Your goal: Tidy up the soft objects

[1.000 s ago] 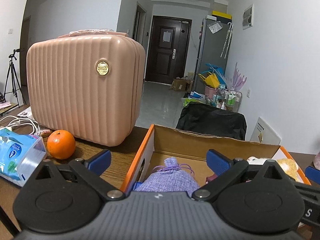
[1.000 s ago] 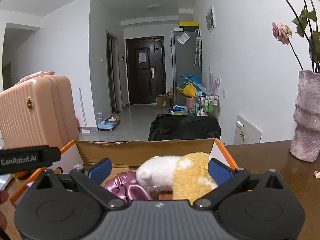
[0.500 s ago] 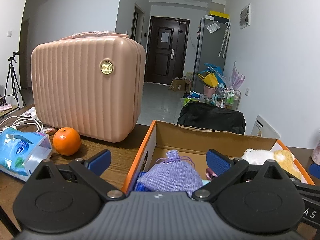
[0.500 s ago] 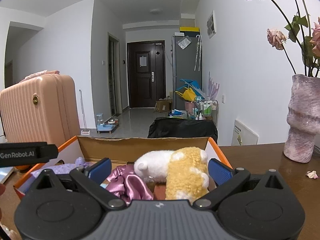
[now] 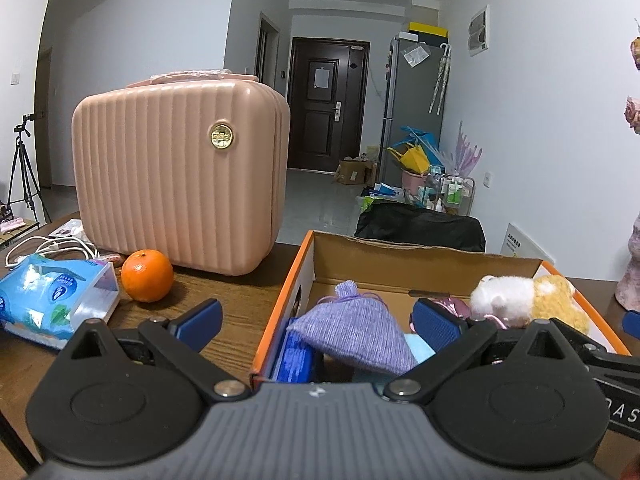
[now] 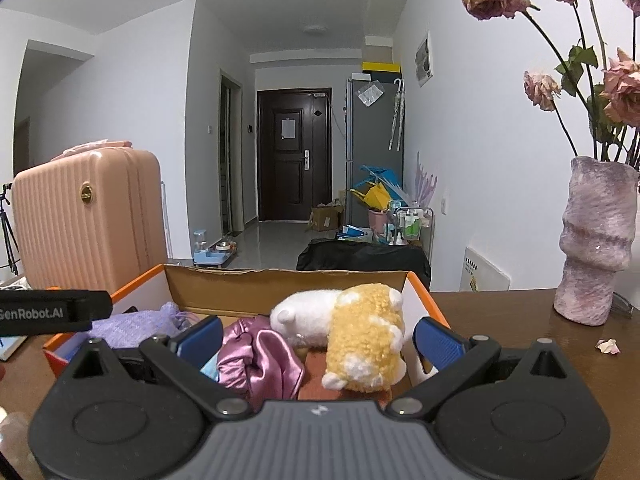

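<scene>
Box (image 5: 432,268) near the surface's far edge already holds purple pouch (image 5: 356,332), pink satin cloth (image 6: 260,356), plush hamster (image 6: 352,336). Left tool (image 5: 316,324) and right tool (image 6: 318,336) both gape wide, empty. Looks nearly done; nothing soft visibly left outside.

White walls (image 6: 480,120), dark door (image 6: 294,160), grey, maybe tiled, floor (image 5: 316,196).

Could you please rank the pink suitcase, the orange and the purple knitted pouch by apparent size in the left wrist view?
1. pink suitcase, clearly largest.
2. purple knitted pouch, though it lies nearer the camera.
3. orange, smallest.
</scene>
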{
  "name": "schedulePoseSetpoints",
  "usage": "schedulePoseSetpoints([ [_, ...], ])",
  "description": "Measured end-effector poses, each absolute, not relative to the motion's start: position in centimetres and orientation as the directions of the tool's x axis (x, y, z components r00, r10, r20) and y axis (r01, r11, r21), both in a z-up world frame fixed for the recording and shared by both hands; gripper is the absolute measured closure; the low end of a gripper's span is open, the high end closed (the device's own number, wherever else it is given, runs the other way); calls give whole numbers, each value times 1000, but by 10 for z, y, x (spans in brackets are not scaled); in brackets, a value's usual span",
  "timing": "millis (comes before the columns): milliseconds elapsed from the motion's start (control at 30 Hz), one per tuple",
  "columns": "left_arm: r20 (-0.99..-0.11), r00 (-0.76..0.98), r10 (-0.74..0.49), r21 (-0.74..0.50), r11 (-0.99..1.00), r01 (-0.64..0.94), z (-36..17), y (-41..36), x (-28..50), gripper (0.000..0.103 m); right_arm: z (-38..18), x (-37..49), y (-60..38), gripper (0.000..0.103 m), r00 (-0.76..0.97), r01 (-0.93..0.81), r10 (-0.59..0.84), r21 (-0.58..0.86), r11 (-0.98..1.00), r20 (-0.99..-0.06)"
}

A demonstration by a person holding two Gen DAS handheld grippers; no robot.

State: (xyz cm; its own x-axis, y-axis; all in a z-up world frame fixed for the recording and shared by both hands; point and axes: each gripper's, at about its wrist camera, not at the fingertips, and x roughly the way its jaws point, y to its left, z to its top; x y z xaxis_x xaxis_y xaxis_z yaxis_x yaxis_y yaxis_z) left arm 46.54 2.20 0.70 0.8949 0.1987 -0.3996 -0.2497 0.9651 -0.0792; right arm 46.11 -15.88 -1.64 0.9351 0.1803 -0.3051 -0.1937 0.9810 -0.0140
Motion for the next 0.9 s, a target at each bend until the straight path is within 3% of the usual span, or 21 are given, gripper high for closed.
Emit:
schedulePoseSetpoints([
  [900, -418, 890, 183, -63, 971, -229, 0, 35, 397, 0, -22, 384, -171, 0, 929, -222, 198, -42, 974, -314],
])
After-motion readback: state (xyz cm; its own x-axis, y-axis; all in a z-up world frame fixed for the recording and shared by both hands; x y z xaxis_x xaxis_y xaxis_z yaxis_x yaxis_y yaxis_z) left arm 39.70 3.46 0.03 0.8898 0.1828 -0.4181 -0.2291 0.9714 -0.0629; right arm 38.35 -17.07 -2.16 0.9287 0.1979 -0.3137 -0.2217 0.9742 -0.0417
